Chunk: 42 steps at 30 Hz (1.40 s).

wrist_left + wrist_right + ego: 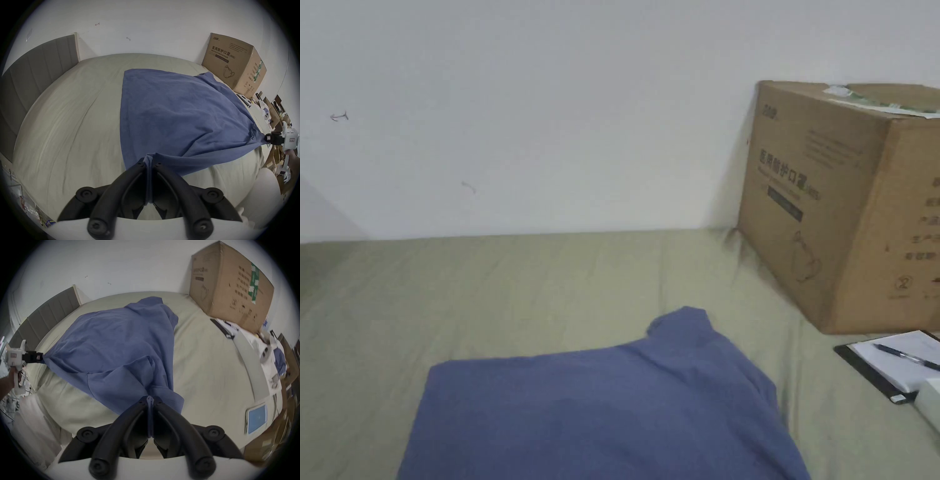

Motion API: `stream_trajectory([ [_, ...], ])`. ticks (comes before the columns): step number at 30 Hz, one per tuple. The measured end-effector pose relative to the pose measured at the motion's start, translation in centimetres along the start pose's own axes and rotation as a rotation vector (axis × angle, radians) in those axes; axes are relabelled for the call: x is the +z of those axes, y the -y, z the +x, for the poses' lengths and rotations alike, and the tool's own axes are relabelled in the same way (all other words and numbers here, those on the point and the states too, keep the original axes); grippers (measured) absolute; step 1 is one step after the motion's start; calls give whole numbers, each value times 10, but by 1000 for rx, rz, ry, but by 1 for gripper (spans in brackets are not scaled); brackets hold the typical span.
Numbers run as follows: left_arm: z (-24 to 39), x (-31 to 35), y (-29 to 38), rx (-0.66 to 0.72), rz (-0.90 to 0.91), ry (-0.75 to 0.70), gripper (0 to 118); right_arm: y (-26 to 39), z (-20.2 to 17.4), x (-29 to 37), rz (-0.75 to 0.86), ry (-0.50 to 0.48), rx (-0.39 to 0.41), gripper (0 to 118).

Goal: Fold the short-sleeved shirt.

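On the far left I see the grey headboard (pixel 40 68) at the end of the bed (pixel 73 121), whose pale green sheet carries everything. My left gripper (pixel 148 161) sits near the bed's front edge with its fingers (pixel 139 165) clamped on a bunched corner of the blue short-sleeved shirt (pixel 178 110), a strip of cloth running down between them. The shirt lies spread across the middle of the bed, its far part flat and one sleeve reaching toward the cardboard box (pixel 837 206) by the wall. My right gripper (pixel 150 400) pinches the other near corner just as tightly, fabric pulled taut between the two holds. I judge this to be the spreading or first-fold step: both near corners held, nothing folded yet. Next I would lift both corners evenly and carry them toward the far edge, keeping tension equal. Farther right lie a clipboard (pixel 878 375) with a pen (pixel 906 356), just beside the box.
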State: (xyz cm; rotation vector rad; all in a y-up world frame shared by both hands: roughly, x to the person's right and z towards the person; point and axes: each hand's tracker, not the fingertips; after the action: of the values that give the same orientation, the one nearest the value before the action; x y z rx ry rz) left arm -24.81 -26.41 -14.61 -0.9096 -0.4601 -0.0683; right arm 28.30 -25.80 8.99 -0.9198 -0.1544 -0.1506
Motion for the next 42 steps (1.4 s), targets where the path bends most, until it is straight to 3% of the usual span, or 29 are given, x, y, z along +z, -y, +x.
stream_trajectory([
  [7,0,1,16,-77,-32,-27,4,4,-1,-27,-150,33,-40,4],
  [9,-3,-7,18,-109,-100,-64,10,0,-2,-35,-185,43,-67,14],
  [10,-4,-10,19,-136,-144,-102,26,-1,-2,-36,-207,58,-81,23],
  [11,-7,-12,21,-168,-180,-135,59,-2,-2,-35,-205,77,-79,35],
  [12,-10,-11,23,-184,-228,-151,85,-4,-2,-31,-201,93,-65,53],
  [13,-2,-2,21,-201,-255,-175,102,-6,-3,-26,-202,122,-29,83],
  [14,-5,7,23,-213,-219,-193,107,-6,-5,-22,-210,146,13,113],
  [15,-8,16,22,-216,-199,-195,107,-6,-8,-17,-207,177,55,118],
  [17,-8,43,17,-156,-139,-181,107,-6,-13,8,-115,184,101,113],
  [21,5,98,2,-25,-6,-1,107,-15,-44,62,26,135,78,113],
  [23,23,125,-4,9,83,59,105,-15,-67,97,248,44,24,108],
  [25,51,154,1,22,288,96,96,-13,-96,137,500,-72,-44,97],
  [26,63,168,6,25,399,92,84,-9,-108,149,624,-103,-75,86],
  [29,94,191,21,18,620,66,69,1,-138,168,874,-93,-138,70],
  [30,102,195,25,18,662,59,48,3,-146,171,917,-65,-154,46],
  [31,111,199,29,15,699,48,23,4,-153,173,942,-43,-165,15],
  [32,117,203,34,15,733,20,0,5,-156,172,967,-39,-174,0],
  [34,122,207,41,-1,771,46,0,5,-157,176,958,-102,-170,0],
  [36,129,209,46,-6,765,43,0,3,-159,175,934,-39,-154,0],
  [42,120,211,47,1,757,14,0,4,-158,185,928,-23,-145,0],
])
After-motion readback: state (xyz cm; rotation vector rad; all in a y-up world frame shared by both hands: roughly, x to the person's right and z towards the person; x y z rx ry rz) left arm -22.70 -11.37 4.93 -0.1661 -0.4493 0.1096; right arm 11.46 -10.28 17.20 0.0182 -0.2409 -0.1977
